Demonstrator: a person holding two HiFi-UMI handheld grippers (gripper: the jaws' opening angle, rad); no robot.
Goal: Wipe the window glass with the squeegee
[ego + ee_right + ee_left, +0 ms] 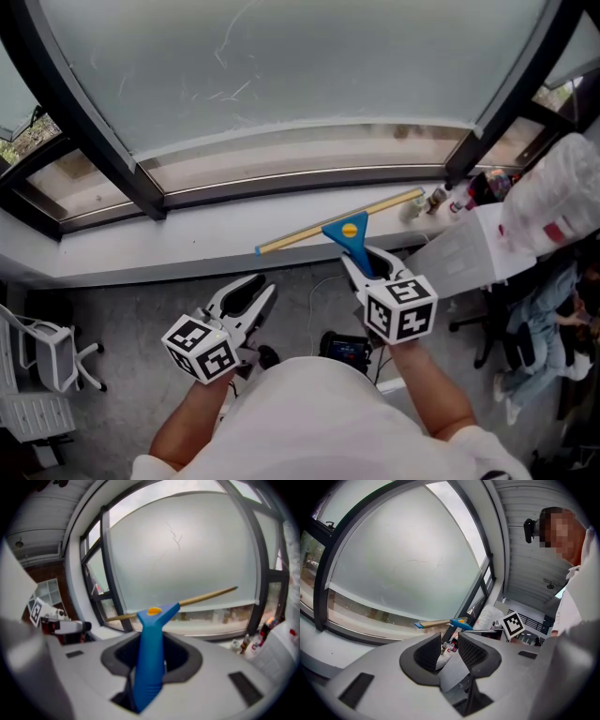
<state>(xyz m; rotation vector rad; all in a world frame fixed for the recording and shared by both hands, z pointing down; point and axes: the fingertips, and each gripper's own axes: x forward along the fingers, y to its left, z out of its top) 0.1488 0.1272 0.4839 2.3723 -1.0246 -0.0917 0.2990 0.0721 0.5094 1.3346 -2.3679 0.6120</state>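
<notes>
The squeegee (349, 234) has a blue handle, a yellow button and a long brass blade, and it hangs level over the white sill (187, 234). My right gripper (364, 267) is shut on the blue handle (150, 653), and the blade (208, 594) points across the large pane of window glass (187, 550). The blade is held a little short of the glass (281, 66). At lower left, my left gripper (251, 298) stands open, nothing between its pads (471, 651). In the left gripper view, the squeegee (458, 623) appears beyond the jaws.
Small bottles (441, 199) stand at the right end of the sill. A white plastic bag (562, 197) lies on a white table (469, 258) at the right, with a person's legs (553, 309) beside it. A white chair (42, 361) is at lower left.
</notes>
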